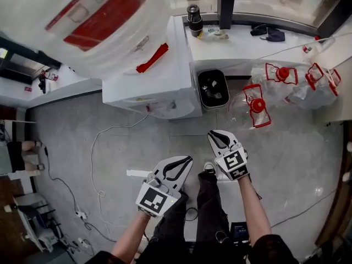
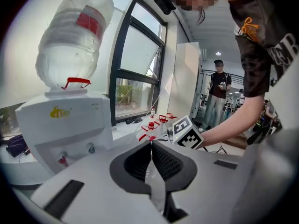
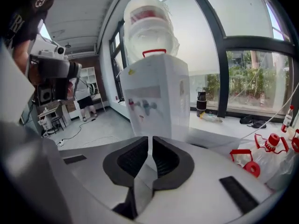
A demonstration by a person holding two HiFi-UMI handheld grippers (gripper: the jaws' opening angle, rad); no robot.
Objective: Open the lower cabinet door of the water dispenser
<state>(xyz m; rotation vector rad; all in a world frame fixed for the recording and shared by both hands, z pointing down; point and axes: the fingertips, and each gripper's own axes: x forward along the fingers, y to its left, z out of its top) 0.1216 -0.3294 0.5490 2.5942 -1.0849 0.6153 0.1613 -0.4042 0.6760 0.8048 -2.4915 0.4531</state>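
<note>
Head view, water dispenser [image 1: 159, 81] beyond left tool [image 1: 184, 160], right tool [image 1: 215, 135] — apart

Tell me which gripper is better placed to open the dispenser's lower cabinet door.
Right, probably. The right gripper sits nearer the water dispenser, and its own view faces it head-on; the left gripper sees it off to the side.

One water dispenser [image 1: 154, 81], three jugs [image 1: 257, 106] on the floor [image 1: 110, 147], one bin [image 1: 200, 92].

Bare grey floor [image 1: 66, 147]; tall dark-framed windows [image 3: 261, 78] stood over a white ledge [image 1: 242, 45], with daylight pouring in.
</note>
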